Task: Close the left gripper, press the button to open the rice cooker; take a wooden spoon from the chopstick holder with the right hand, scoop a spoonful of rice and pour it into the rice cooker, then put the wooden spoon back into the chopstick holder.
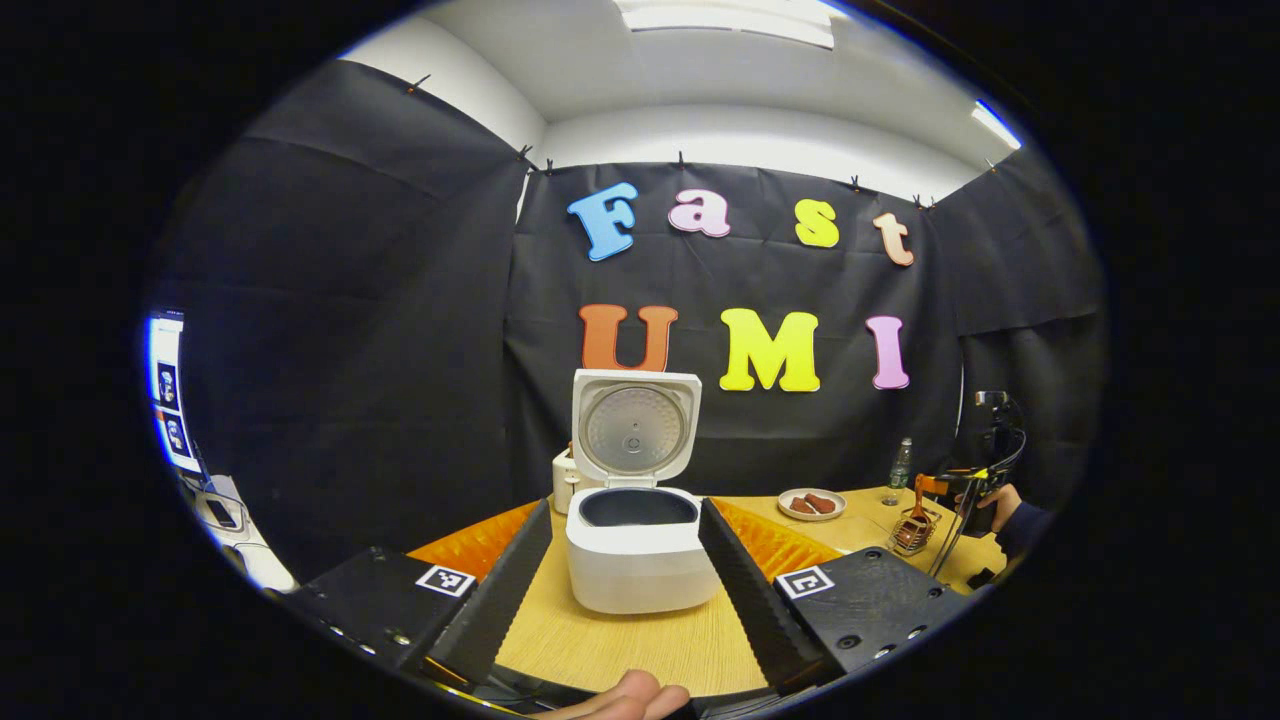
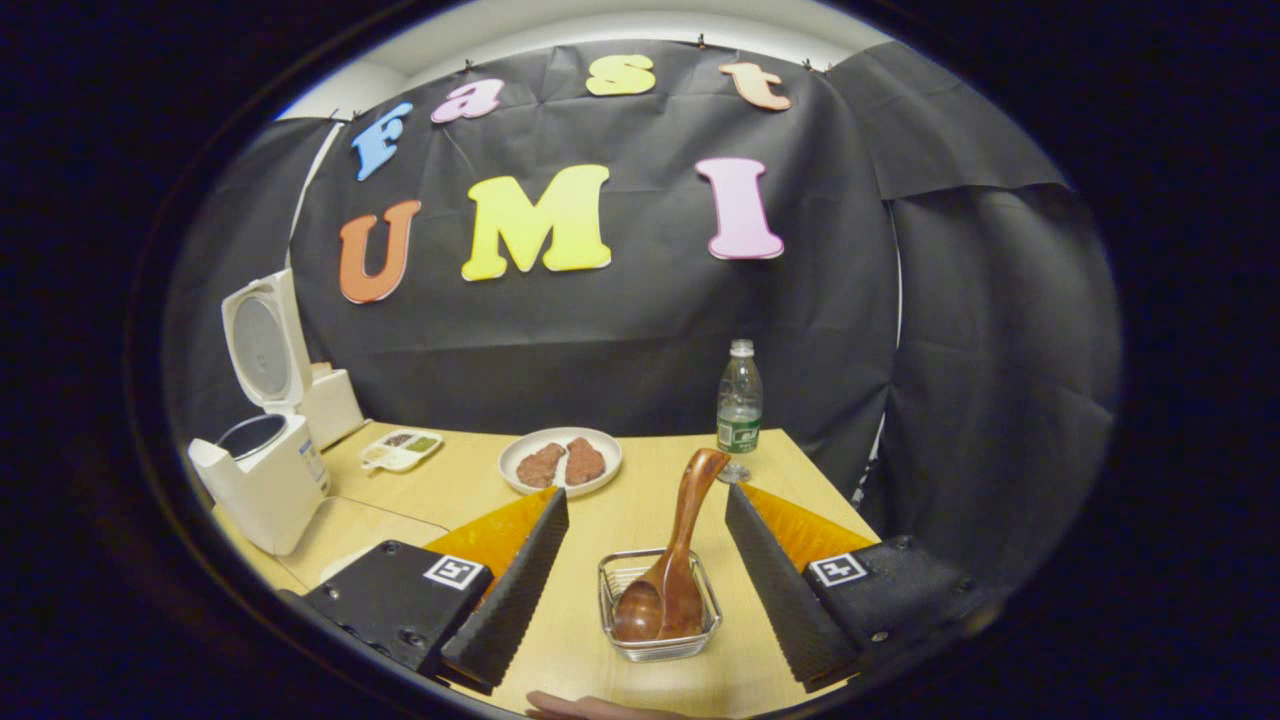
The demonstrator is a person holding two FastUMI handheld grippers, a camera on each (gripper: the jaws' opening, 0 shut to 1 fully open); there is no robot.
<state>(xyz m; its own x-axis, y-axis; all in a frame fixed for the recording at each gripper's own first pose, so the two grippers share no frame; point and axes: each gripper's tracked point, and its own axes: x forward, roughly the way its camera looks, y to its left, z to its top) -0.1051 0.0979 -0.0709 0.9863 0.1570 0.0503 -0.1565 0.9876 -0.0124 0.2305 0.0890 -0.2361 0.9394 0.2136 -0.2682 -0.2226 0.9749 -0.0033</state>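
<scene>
The counter [image 2: 640, 490] ran pale and wooden under both my grippers. On it the rice cooker [image 1: 640, 555] stood with its lid [image 1: 632, 425] tipped upright and the dark inner pot exposed; in the left gripper view it sat straight ahead, framed between my fingers but apart from them. My left gripper [image 1: 625, 570] was spread wide, holding nothing. My right gripper [image 2: 645, 575] was likewise spread, its fingers standing to either side of the chopstick holder [image 2: 660, 640], a small clear square container, without touching it. The wooden spoon [image 2: 675, 560] rested in that holder, bowl down and handle leaning up and away from me. Behind it were a plastic bottle [image 2: 739, 405], a white plate [image 2: 560, 462] with two brown pieces, and a small divided tray [image 2: 402, 449] near the cooker.
</scene>
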